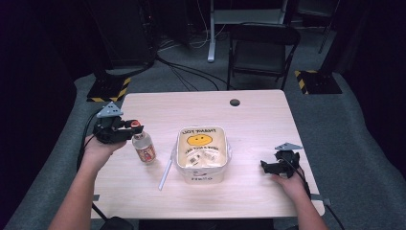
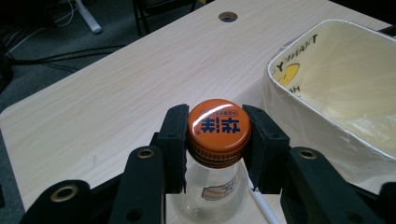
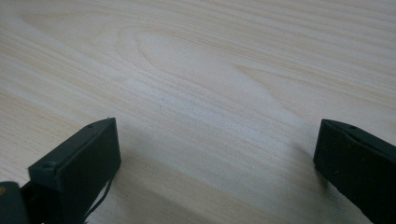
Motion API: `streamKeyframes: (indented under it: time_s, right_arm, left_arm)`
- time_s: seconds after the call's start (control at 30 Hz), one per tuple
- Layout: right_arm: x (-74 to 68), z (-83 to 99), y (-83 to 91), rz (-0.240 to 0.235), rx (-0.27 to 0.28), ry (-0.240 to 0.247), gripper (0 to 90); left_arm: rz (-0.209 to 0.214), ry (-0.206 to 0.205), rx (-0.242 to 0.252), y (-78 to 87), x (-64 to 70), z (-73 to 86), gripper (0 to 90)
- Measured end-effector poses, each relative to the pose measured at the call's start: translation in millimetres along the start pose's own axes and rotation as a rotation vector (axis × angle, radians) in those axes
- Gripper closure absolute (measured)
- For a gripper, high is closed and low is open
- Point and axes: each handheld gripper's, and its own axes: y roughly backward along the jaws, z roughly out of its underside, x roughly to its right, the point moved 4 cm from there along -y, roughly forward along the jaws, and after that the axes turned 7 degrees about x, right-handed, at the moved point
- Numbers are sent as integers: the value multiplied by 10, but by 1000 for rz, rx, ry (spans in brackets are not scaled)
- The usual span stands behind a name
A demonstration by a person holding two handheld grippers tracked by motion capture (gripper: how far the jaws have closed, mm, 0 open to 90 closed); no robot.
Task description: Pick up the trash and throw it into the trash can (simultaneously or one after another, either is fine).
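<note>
The pale wooden bench filled the middle of the high view, with a white tub bearing a yellow smiley at its centre. Left of the tub stood a small clear bottle, upright, and a white straw lay between the two. The left hand-held gripper, at centre left of the frame, was closed on the bottle's orange cap, one black pad on each side. The right hand-held gripper, at lower right, rested wide open over bare wood, holding nothing. To do this well, I judged the grip should stay square on the cap and any lift go straight up, clear of the tub wall. The left gripper view showed the pads touching the cap and its printing, which the high view left too small to read; the high view alone showed both hands' spacing.
</note>
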Motion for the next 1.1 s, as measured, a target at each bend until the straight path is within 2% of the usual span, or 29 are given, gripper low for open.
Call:
streamKeyframes:
  time_s: [0.23, 0.5, 0.83, 1.1]
  right_arm:
    - [0, 0, 0, -1, 0, 0, 0]
    - [0, 0, 0, 0, 0, 0, 0]
    - [0, 0, 0, -1, 0, 0, 0]
    - [1, 0, 0, -1, 0, 1, 0]
  left_arm:
    - [10, -16, 13, 75, 53, -127, 626]
    - [18, -11, 14, 145, 103, -277, 627]
    - [14, -35, 11, 184, 138, -388, 626]
    - [36, -54, 25, 221, 234, -573, 626]
